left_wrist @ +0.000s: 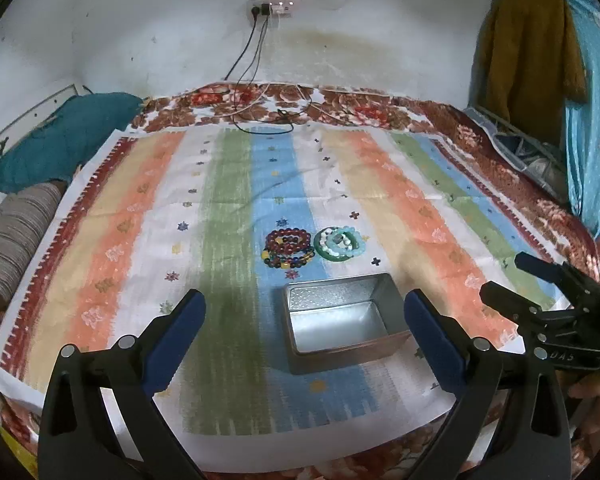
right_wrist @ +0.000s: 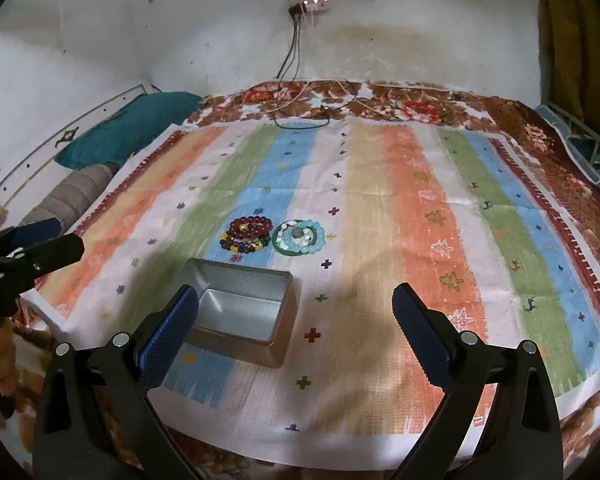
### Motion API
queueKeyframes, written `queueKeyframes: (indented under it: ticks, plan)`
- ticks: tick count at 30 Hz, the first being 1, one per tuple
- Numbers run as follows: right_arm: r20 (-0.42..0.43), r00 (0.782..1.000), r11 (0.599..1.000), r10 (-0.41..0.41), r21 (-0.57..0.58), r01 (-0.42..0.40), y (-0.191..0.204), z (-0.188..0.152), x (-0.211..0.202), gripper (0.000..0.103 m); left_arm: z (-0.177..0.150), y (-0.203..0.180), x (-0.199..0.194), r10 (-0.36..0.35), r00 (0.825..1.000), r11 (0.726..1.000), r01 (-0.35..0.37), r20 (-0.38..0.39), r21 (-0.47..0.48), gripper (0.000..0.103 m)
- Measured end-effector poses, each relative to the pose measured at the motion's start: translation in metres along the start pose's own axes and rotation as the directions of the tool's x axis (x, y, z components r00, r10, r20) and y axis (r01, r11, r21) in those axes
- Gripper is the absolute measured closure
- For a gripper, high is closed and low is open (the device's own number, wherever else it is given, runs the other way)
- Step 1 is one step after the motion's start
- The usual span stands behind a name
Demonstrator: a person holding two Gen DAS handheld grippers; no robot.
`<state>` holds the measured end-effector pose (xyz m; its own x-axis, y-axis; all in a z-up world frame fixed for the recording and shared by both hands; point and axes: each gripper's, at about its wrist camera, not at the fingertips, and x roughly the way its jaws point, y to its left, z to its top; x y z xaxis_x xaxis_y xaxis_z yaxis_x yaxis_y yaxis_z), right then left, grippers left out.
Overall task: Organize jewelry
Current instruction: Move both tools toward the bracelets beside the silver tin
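Note:
A pile of dark red and multicoloured bead bracelets (left_wrist: 289,249) (right_wrist: 247,234) lies on the striped cloth (left_wrist: 228,216) (right_wrist: 380,208). Beside it to the right lie a green bangle and pale blue bead bracelets (left_wrist: 340,243) (right_wrist: 299,237). An open, empty metal tin (left_wrist: 342,326) (right_wrist: 242,306) stands in front of them. My left gripper (left_wrist: 306,316) is open and empty above the near edge of the cloth, the tin between its fingers. My right gripper (right_wrist: 296,312) is open and empty, right of the tin. Each gripper shows in the other's view (left_wrist: 540,284) (right_wrist: 40,248).
A teal pillow (left_wrist: 60,140) (right_wrist: 132,128) and a striped bolster (left_wrist: 16,236) (right_wrist: 72,196) lie at the left of the bed. Cables (left_wrist: 268,120) (right_wrist: 300,116) run from a wall socket onto the far edge. Clothes (left_wrist: 540,48) hang at the right.

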<state>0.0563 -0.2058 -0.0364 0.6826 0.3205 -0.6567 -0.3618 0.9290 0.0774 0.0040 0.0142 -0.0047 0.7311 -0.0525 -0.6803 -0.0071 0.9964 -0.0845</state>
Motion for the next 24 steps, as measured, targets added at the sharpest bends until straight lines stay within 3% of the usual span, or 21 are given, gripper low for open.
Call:
queueKeyframes:
  ticks: [24]
  plan:
    - [-0.031,1.000,1.000,-0.002,0.002,0.002,0.000,0.000,0.006,0.005,-0.004,0.006,0.007,0.016,0.999,1.000,-0.016,-0.036,-0.022,0.006]
